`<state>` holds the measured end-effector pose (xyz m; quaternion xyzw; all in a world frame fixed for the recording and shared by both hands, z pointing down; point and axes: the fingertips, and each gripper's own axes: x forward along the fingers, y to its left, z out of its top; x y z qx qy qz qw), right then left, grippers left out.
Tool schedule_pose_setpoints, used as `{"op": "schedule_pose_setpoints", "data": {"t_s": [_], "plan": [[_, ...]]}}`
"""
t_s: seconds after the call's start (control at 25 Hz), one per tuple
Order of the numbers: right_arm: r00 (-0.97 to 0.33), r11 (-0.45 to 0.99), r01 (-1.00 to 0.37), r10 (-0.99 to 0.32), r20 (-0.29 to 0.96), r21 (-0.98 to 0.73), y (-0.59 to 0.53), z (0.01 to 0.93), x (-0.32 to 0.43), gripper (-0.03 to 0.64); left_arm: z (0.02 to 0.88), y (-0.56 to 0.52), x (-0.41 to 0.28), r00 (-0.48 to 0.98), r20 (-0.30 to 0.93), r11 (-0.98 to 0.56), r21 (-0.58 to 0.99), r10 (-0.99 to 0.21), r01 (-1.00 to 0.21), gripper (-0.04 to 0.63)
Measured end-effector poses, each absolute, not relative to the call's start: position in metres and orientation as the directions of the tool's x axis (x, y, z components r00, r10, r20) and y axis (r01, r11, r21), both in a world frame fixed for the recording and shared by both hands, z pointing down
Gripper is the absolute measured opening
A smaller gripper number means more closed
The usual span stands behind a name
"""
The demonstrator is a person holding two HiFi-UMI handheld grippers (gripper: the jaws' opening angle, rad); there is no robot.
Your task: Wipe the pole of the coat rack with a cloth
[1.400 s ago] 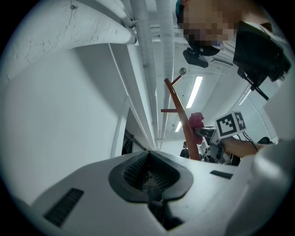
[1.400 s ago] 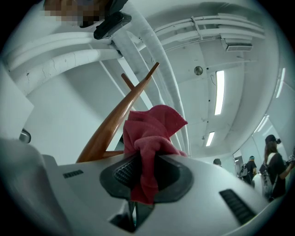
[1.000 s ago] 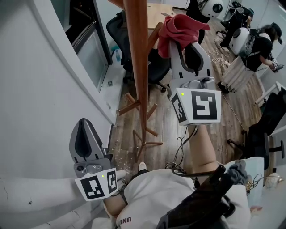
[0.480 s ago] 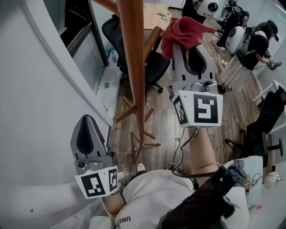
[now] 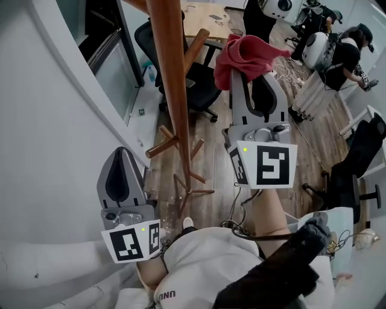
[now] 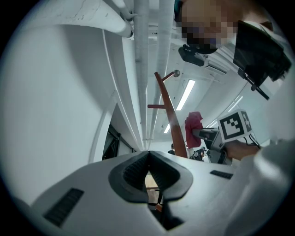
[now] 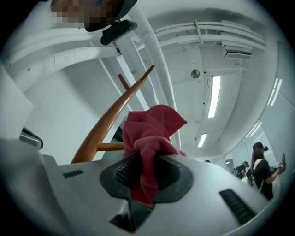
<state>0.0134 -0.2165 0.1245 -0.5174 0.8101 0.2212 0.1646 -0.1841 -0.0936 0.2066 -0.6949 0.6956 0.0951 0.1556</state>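
The brown wooden pole (image 5: 172,84) of the coat rack rises through the middle of the head view, pegs branching near its base. My right gripper (image 5: 244,63) stands just right of the pole, shut on a red cloth (image 5: 244,53) that bunches above its tips and is apart from the wood. In the right gripper view the red cloth (image 7: 148,138) is pinched between the jaws, with the pole (image 7: 103,126) curving up at the left. My left gripper (image 5: 120,166) hangs low at the left, shut with nothing in it; its own view shows the pole (image 6: 170,117) ahead.
A white wall (image 5: 54,133) runs along the left. A black office chair (image 5: 199,78) and a wooden desk (image 5: 205,18) stand behind the rack. A person (image 5: 347,54) sits at the far right among cables on the wooden floor (image 5: 217,163).
My right gripper with the cloth has drifted slightly up and left in view, and the pole has shifted left. My left gripper stays low and shut.
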Motion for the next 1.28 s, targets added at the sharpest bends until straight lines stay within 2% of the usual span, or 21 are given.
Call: {"op": "schedule_pose_setpoints", "data": {"t_s": [0.6, 1.28], "plan": [[-0.449, 0.438, -0.889, -0.777, -0.442, 0.132, -0.189, 0.163, 0.013, 0.074, 0.194, -0.100, -0.152, 0.041, -0.380, 0.005, -0.120, -0.924, -0.993, 0.015], [-0.501, 0.483, -0.861, -0.749, -0.434, 0.161, -0.170, 0.168, -0.004, 0.072, 0.192, -0.103, -0.143, 0.059, -0.380, 0.005, -0.164, -0.923, -0.986, 0.015]]}}
